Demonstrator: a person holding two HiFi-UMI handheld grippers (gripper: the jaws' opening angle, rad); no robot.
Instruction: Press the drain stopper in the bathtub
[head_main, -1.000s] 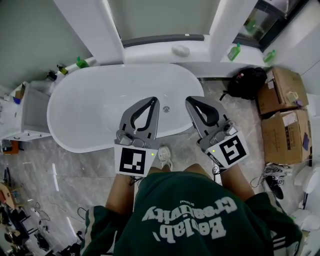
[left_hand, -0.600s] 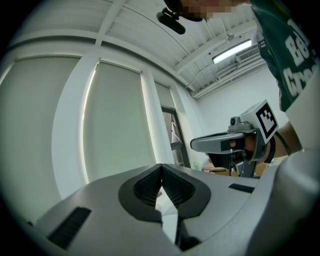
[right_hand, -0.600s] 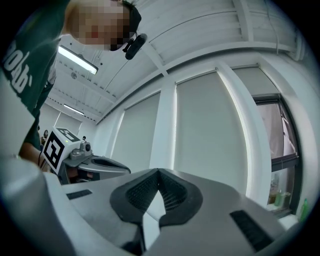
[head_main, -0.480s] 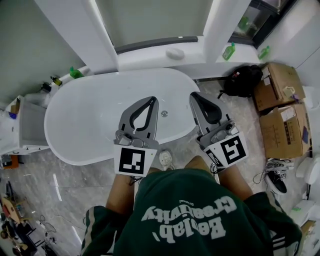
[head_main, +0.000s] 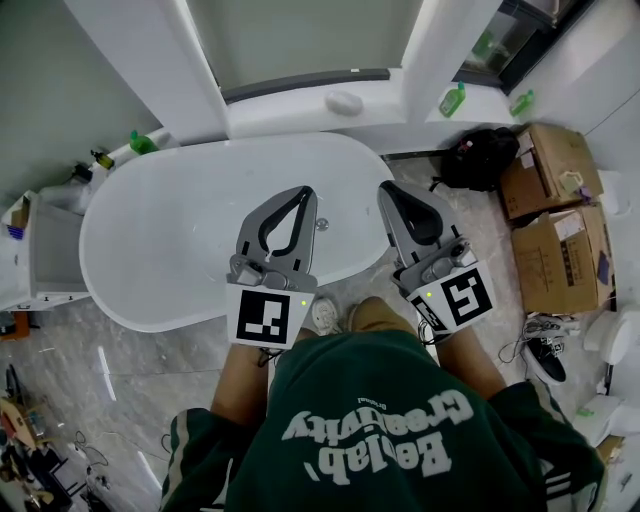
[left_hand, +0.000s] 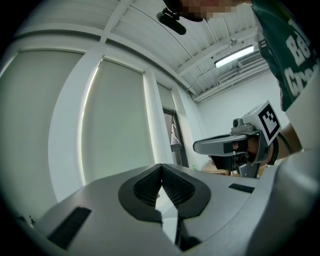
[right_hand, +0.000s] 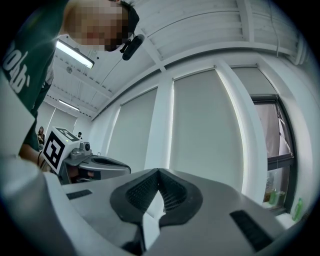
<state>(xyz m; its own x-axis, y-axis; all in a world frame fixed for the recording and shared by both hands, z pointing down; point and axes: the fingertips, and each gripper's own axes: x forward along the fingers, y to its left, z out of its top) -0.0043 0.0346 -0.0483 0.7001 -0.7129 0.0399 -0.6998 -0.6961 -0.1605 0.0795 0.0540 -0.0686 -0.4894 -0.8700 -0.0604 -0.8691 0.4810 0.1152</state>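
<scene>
The drain stopper (head_main: 322, 225) sits on the floor of the white bathtub (head_main: 150, 230), toward its right end, and shows between the two grippers. The left gripper (head_main: 306, 191) hangs over the tub just left of the stopper, jaws pressed tip to tip on nothing. The right gripper (head_main: 386, 188) hangs over the tub's right rim, jaws likewise together and empty. A black bag (head_main: 478, 155) and cardboard boxes (head_main: 555, 235) lie on the floor beyond.

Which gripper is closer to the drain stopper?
The left gripper: the drain stopper shows just beside its shut fingers, while the right gripper hangs farther off.
</scene>
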